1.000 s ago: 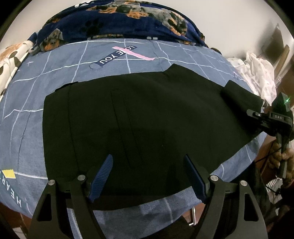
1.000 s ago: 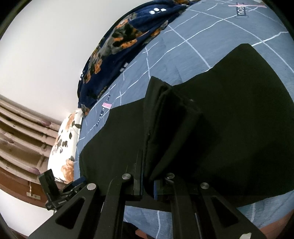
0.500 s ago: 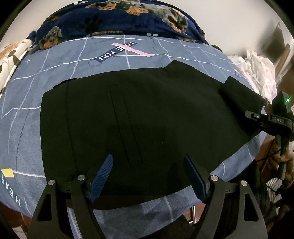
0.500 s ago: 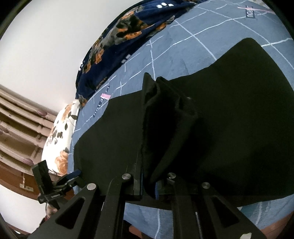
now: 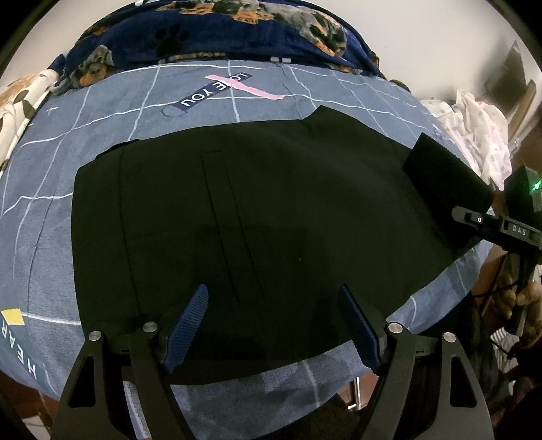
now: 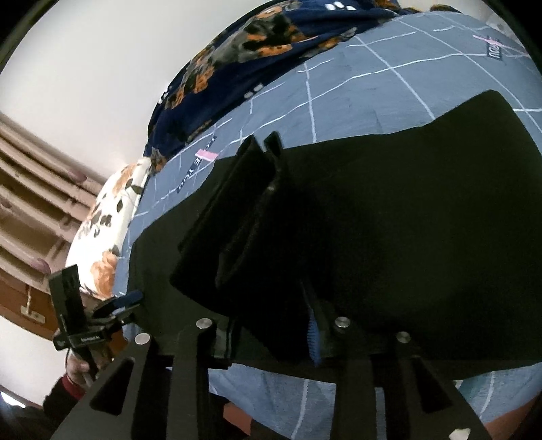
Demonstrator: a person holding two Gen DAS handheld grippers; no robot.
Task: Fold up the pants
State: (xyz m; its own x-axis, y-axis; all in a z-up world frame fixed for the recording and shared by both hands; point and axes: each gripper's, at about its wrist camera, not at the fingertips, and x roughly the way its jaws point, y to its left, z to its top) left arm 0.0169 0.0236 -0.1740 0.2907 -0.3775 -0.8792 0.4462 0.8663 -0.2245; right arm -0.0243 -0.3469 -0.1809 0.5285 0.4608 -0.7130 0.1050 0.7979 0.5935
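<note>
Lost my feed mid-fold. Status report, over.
Left gripper open, hovering over black pants. Right gripper jaws opening, folded pant end between them. Pants flat on blue bedsheet; nothing blocking.

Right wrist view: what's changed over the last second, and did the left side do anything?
The right gripper was pinched shut on the folded end of the black pants; its jaws are now opening, the fold still between them, and the wrist has rolled. The left gripper stayed open above the pants.

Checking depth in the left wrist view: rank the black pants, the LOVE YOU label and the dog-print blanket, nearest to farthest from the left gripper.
1. black pants, directly under the left gripper.
2. LOVE YOU label, on the sheet beyond.
3. dog-print blanket, at the far edge.
</note>
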